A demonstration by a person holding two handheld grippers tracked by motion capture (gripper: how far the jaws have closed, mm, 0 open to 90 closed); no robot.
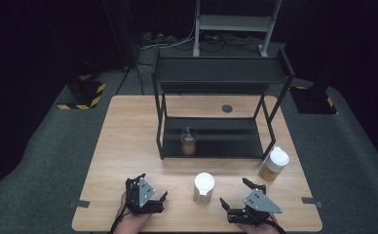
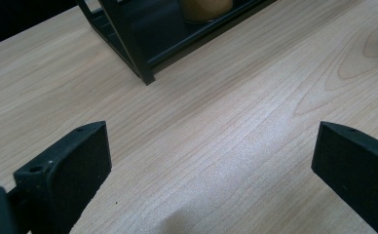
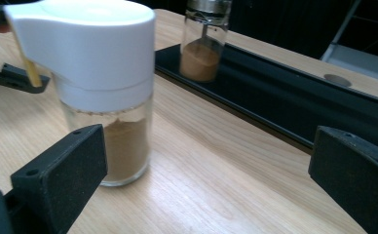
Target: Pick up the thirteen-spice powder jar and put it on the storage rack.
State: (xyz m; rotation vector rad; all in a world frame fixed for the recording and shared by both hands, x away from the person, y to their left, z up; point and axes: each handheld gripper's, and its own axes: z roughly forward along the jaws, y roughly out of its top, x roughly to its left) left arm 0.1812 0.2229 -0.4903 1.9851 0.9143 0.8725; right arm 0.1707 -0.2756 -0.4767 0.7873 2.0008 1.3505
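Getting ready to grab the white-lidded spice jar (image 1: 204, 187) near the table's (image 1: 128, 146) front edge. Right gripper (image 1: 236, 195) spread wide, left gripper (image 1: 153, 187) spread too. Next: close around jar.

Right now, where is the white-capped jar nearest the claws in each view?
High view: white-capped jar stands at front centre, between the two claws.
Left gripper view: a pale sliver at the right edge may be it; I cannot tell.
Right gripper view: jar at left, close.
Shared landmark: black rack.

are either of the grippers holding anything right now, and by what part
Nothing is held. The left gripper is open over bare table; the right gripper is open, with the white-capped jar in front of it, ungripped.
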